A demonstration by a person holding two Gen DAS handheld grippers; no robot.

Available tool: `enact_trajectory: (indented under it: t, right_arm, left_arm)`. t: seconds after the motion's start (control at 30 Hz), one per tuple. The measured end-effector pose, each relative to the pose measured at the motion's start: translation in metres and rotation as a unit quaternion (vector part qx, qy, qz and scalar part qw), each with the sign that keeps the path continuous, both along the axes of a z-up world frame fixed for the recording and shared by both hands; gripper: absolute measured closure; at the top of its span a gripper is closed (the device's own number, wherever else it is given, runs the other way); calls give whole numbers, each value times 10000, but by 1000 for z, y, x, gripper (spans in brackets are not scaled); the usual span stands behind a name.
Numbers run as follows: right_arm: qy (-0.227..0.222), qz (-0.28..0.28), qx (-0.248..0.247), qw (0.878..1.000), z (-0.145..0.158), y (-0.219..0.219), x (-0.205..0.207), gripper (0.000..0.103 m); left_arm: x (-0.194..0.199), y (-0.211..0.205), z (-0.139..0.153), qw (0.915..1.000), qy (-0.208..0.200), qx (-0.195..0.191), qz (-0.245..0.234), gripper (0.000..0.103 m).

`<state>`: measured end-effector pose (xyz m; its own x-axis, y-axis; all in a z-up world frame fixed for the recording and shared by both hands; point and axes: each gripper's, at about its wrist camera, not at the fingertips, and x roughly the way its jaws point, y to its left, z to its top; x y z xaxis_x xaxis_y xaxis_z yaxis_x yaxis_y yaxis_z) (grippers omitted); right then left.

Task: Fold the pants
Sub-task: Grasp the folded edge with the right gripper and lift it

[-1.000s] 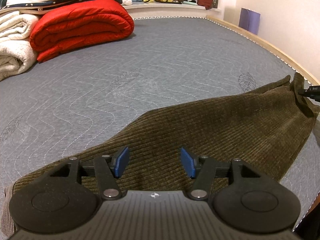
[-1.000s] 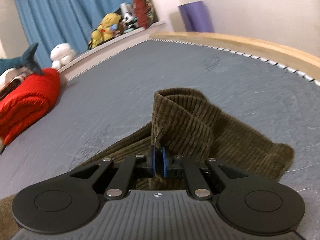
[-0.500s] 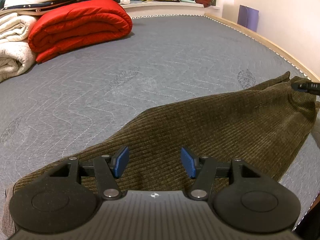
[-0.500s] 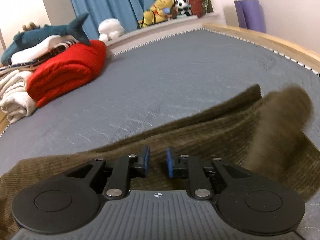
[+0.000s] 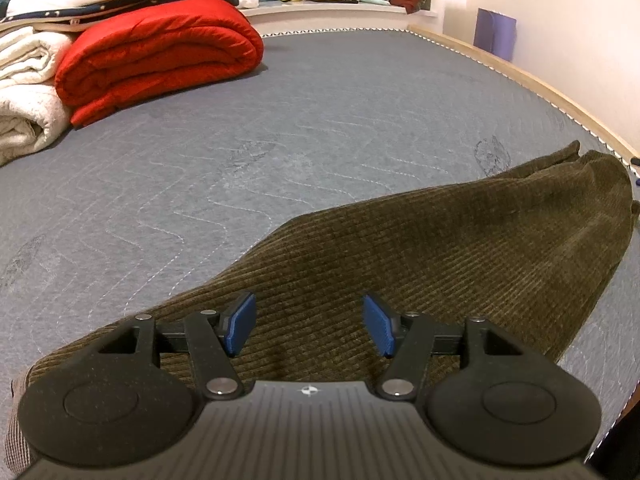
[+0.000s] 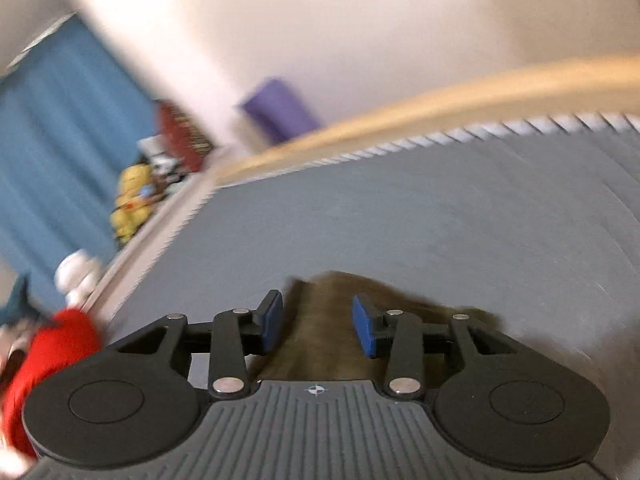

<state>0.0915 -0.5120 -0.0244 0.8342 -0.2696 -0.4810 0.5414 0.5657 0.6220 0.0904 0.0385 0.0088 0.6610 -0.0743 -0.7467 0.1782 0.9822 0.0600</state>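
Grey quilted bed [image 5: 320, 128] is filling our view, and we are seeing the olive corduroy pants [image 5: 440, 256] lying flat across its near side. We are holding the left gripper [image 5: 308, 326] over them, fingers spread and grasping nothing. Our right gripper [image 6: 318, 326] has just been opening, fingers released above the blurred pants end. Folded red quilt [image 5: 160, 56] is sitting far back.

The left gripper [image 5: 306, 328] pointed down at a slant, and its jaws stood wide apart with nothing pinched between them. The right gripper [image 6: 318, 326] pointed less steeply and was tipped to one side. Its jaws had just been opening, and they squeezed nothing.
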Motion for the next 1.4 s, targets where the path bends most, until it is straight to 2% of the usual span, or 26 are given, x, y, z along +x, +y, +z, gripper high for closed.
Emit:
enact_trajectory:
  t: [0.1,0.37,0.5,0.6,0.7,0.8,1.03,1.17,1.4]
  right_arm:
    - [369,-264,318,9985,-13,-12,-4,61]
    - [1145,-495,691,9898,-36,12,-10,62]
    - [1351,-525,470,9883,-37,21,-5,65]
    - [1264,-850,446,9873,-32,23,-13,68]
    - [1435,-1074,234,9835,-25,24,-18,70]
    - [1610,-908,258,9824,-29,26,-14,72]
    - [1989,-357,-355,9787,-25,46,7,74]
    - [1967,-143,-503,9791,-22,52,13,73]
    - [2032,31,-1243,9712,-8,69,21,73]
  left_arm:
    - [-1,-4,1,10000,-36,29,-38,29]
    - [0,-4,-3,10000,7,88,-31,29]
    - [-1,-3,-3,9999,9,101,-34,29]
    - [-1,-2,-3,10000,4,92,-22,29]
    - [0,-1,-4,9999,10,105,-18,29]
    - [2,-2,-4,9999,24,101,-30,29]
    - [2,-7,-4,9999,25,126,-87,29]
    - [2,-5,-4,9999,32,123,-67,29]
    - [2,-5,-4,9999,42,124,-72,29]
